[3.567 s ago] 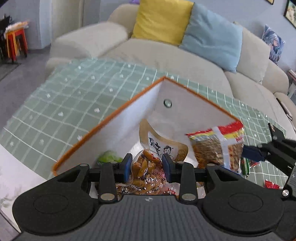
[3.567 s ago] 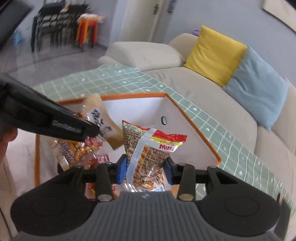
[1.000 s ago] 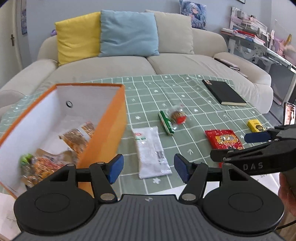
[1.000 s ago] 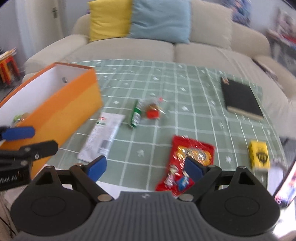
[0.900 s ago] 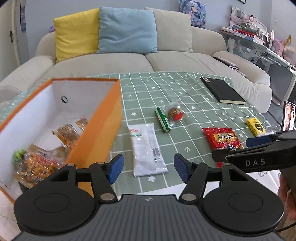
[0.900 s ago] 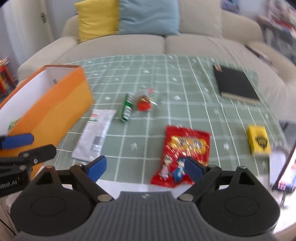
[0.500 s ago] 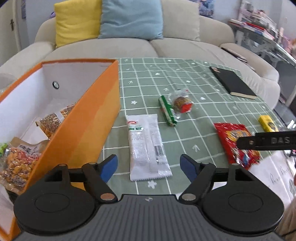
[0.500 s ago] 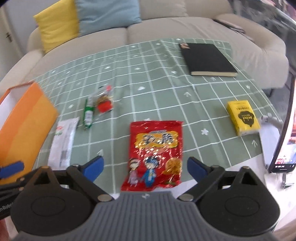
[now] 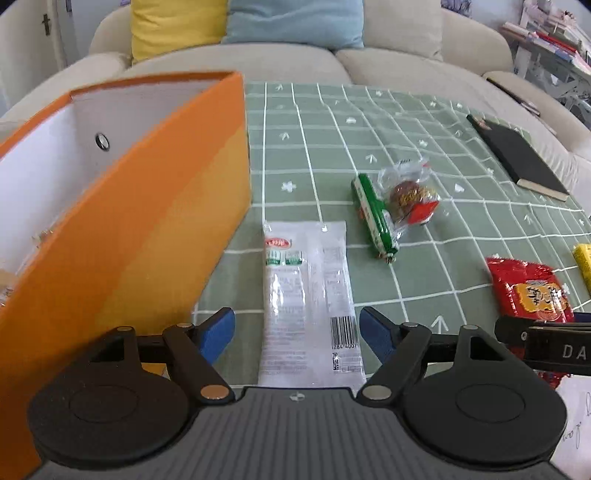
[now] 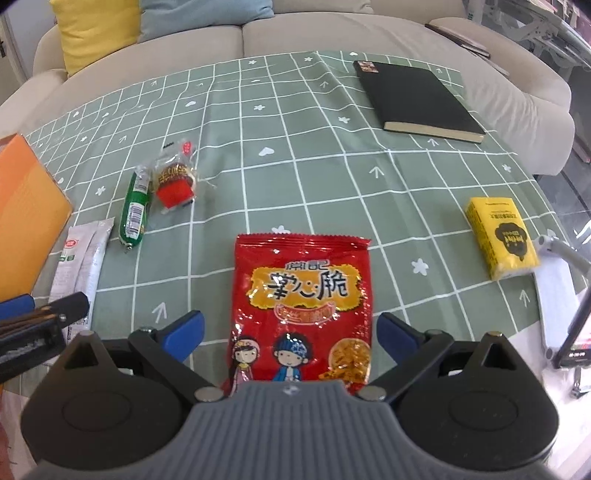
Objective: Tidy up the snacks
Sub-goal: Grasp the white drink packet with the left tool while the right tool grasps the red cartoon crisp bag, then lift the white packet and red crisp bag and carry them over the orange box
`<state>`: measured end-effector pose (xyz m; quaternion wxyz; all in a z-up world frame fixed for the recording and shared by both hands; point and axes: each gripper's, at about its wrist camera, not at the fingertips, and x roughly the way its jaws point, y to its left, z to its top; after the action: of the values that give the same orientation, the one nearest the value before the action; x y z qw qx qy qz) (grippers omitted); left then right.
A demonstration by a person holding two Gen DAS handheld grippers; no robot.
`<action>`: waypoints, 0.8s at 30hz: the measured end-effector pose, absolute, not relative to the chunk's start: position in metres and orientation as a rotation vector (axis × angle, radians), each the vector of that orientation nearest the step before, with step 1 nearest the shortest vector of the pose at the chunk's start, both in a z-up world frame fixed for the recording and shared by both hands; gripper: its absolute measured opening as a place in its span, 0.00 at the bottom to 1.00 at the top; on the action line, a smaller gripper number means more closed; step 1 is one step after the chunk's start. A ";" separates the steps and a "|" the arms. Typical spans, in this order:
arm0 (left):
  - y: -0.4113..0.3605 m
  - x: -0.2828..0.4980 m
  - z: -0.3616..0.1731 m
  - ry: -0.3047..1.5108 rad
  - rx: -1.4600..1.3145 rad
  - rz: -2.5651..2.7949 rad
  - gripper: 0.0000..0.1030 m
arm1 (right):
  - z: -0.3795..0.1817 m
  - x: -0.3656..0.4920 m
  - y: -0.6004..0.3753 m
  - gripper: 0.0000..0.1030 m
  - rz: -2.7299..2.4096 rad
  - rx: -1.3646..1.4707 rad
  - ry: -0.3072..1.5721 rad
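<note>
Ahead of me a beige sofa (image 9: 388, 62) with a yellow cushion (image 9: 177, 26) and blue cushion (image 9: 295, 22), a green grid tablecloth (image 10: 295, 147) in daylight, a cluttered desk (image 9: 554, 44) at far right.

Both out of the box (image 9: 147, 206) since dropping snacks there. Left gripper (image 9: 297, 334) now spread over the white packet (image 9: 308, 295), right gripper (image 10: 291, 334) spread over the red bag (image 10: 303, 295) farther from the box.

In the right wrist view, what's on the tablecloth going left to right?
Orange box → white packet → green sausage stick → clear-wrapped red snack → red chip bag → black notebook → yellow box.
</note>
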<state>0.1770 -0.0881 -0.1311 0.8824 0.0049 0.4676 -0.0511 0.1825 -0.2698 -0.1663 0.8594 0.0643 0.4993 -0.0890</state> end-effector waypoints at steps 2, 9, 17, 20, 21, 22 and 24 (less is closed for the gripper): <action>-0.088 0.178 -0.135 0.983 0.003 -0.095 0.88 | -0.168 0.185 -0.268 0.94 -0.185 0.131 1.047; -0.094 0.182 -0.136 0.972 0.046 -0.096 0.91 | -0.178 0.193 -0.265 0.89 -0.190 0.132 1.067; -0.096 0.182 -0.134 0.962 0.043 -0.126 0.60 | -0.176 0.192 -0.254 0.73 -0.149 0.067 1.058; -0.096 0.178 -0.132 0.967 0.049 -0.140 0.57 | -0.175 0.190 -0.249 0.71 -0.126 0.055 1.060; -0.097 0.177 -0.132 0.968 0.051 -0.145 0.56 | -0.175 0.189 -0.247 0.69 -0.114 0.051 1.061; -0.096 0.175 -0.132 0.967 0.051 -0.149 0.55 | -0.174 0.188 -0.245 0.67 -0.106 0.046 1.060; -0.095 0.171 -0.131 0.970 0.046 -0.158 0.54 | -0.173 0.187 -0.242 0.67 -0.086 0.046 1.064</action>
<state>0.1711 -0.0954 -0.1309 0.8814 0.0219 0.4658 -0.0761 0.1873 -0.2417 -0.1731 0.8605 0.0218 0.5073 -0.0412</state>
